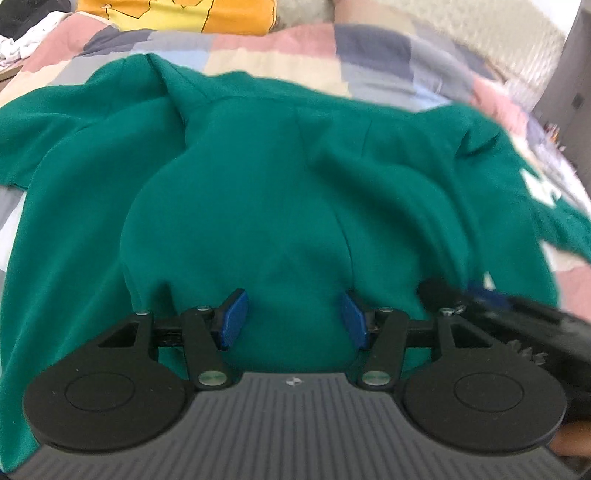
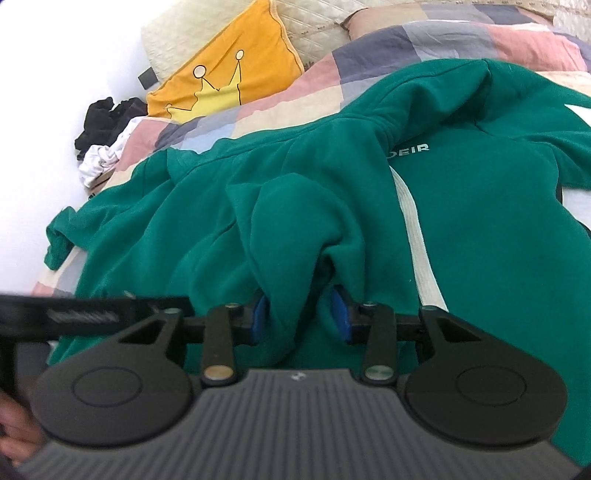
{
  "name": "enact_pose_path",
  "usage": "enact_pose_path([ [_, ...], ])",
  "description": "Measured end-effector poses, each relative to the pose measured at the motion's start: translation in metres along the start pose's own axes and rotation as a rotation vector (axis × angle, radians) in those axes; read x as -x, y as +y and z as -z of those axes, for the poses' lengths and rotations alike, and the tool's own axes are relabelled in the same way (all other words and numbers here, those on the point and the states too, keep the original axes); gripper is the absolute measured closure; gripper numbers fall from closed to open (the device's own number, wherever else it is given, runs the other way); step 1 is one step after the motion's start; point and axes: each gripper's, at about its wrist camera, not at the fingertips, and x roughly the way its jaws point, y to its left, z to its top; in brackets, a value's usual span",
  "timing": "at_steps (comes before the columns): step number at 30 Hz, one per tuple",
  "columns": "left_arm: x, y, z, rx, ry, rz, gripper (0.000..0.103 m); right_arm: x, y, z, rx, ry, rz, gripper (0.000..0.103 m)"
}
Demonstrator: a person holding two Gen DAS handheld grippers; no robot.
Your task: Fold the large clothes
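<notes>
Yellow pillow (image 2: 225, 77) upper left, dark clothes pile (image 2: 107, 118) beside it on patchwork bedspread (image 2: 424, 40). Green sweatshirt (image 2: 480, 229) sprawls crumpled, long axis unclear. Left gripper (image 1: 293, 319) jaws part-open around a fabric bulge, grip unclear; right gripper (image 2: 299, 317) jaws clamp a fold.

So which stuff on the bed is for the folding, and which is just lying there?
For the folding:
green sweatshirt
left gripper, open over it
right gripper, pinching a bunch of the green cloth

Just lying there:
yellow pillow
patchwork blanket
black and white clothes pile
cream quilted pillow
</notes>
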Motion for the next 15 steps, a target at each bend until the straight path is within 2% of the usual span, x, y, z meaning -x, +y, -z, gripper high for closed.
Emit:
enact_pose_path([
  [7, 0.006, -0.001, 0.003, -0.009, -0.011, -0.013, 0.041, 0.022, 0.005, -0.002, 0.01, -0.015, 0.02, 0.062],
  [15, 0.048, -0.017, 0.01, -0.025, -0.077, 0.044, 0.041, 0.078, 0.006, -0.005, 0.007, -0.098, 0.062, 0.061],
])
